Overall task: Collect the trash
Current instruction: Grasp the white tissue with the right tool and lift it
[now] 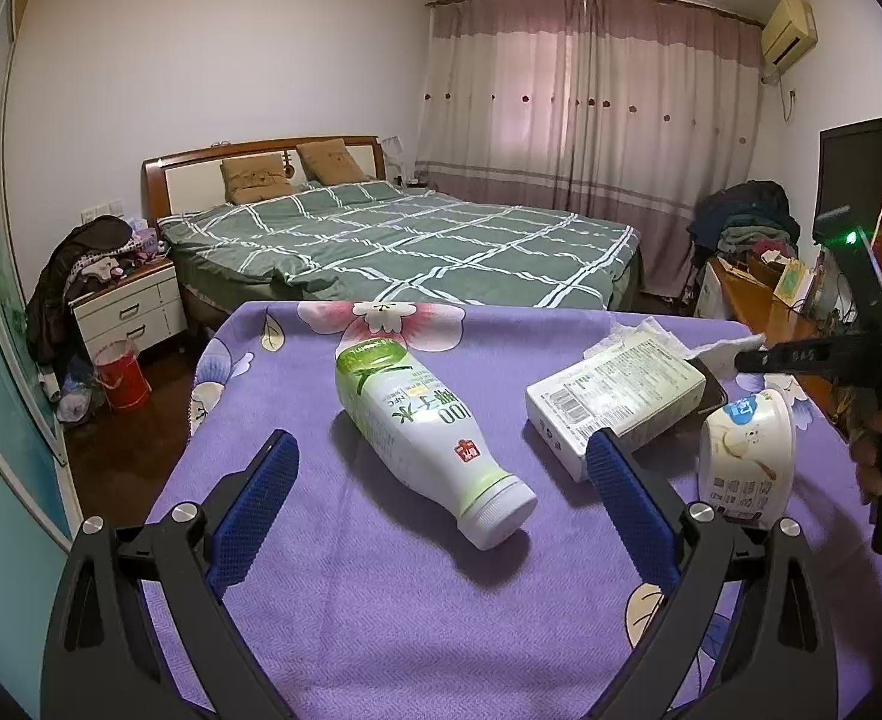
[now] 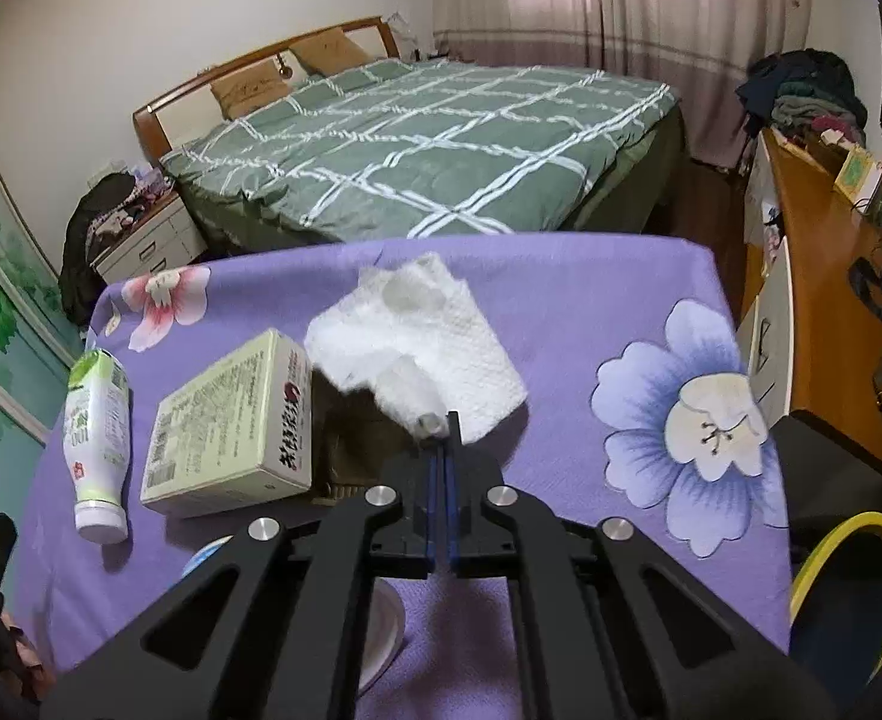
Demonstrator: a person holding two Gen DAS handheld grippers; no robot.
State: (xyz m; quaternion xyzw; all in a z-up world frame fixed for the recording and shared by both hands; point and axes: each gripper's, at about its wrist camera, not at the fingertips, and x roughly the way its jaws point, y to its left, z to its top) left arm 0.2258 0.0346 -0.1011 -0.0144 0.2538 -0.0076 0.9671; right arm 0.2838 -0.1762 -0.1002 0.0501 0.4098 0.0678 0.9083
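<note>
A white-and-green bottle (image 1: 423,426) lies on its side on the purple flowered cloth (image 1: 381,600), between the wide-apart fingers of my open left gripper (image 1: 441,441), untouched. To its right lie a pale green carton (image 1: 615,396) and a tipped white cup (image 1: 747,450). My right gripper (image 2: 444,420) is shut, its tips pinching a corner of the crumpled white tissue (image 2: 423,336). In the left wrist view the right gripper (image 1: 747,358) meets that tissue (image 1: 717,348) behind the carton. The carton (image 2: 231,420) and bottle (image 2: 96,420) lie left of the tissue.
A yellow-rimmed bin (image 2: 849,588) stands low at the right, beside the table. A dark flat object (image 2: 351,438) lies under the carton's right end. A bed (image 1: 411,240) stands beyond the table, a wooden desk (image 2: 825,276) to the right and a red bucket (image 1: 120,381) on the floor at left.
</note>
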